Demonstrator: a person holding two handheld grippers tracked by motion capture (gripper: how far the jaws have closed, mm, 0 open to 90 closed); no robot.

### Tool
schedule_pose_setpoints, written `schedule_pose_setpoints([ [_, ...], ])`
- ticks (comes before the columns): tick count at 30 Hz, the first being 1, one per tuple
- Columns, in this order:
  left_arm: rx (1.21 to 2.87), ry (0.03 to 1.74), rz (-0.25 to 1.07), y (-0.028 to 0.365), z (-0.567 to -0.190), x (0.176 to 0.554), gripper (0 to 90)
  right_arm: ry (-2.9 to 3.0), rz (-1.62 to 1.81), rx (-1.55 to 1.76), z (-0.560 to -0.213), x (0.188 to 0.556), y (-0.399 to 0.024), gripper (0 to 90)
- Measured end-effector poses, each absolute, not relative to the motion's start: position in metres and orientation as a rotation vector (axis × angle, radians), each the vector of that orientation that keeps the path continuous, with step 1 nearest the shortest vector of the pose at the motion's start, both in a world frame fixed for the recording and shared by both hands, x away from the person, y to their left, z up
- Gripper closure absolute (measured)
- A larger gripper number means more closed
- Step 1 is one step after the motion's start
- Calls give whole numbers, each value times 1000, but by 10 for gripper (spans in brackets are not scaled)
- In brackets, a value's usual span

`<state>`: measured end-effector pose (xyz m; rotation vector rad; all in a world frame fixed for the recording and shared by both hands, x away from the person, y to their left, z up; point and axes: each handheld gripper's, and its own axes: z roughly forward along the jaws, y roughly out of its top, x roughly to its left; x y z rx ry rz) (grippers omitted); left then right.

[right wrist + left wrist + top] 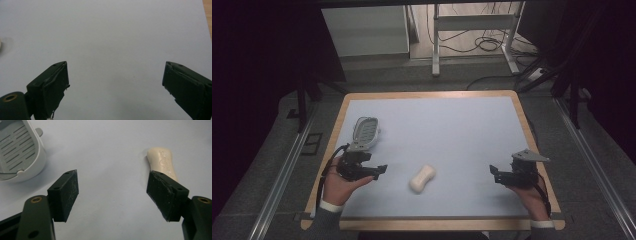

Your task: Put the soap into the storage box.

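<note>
Lying between both gaping tools, cream soap bar (422, 178), slotted soap dish (365, 132) beside left tool (379, 171), right tool (493, 172)

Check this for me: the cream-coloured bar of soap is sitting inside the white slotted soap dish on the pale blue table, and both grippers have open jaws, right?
Not quite. The cream-coloured bar of soap lies on the pale blue table, apart from the white slotted soap dish, as the high view shows. The left gripper and right gripper do have open jaws.

Both claws are black, with brass-ringed screw holes and scuffed pads; the right claw (497, 173) carries a grey triangular plate; white cuffs under dark sleeves.
</note>
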<state>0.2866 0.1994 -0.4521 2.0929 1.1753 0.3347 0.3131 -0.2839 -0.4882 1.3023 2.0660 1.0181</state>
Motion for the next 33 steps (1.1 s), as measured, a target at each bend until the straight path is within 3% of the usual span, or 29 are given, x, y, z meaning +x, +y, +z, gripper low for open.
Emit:
schedule_pose_setpoints([
  [33,2230,1050,289,142,-457,307,233,2081,1011,1317,-491,313,-284,67],
])
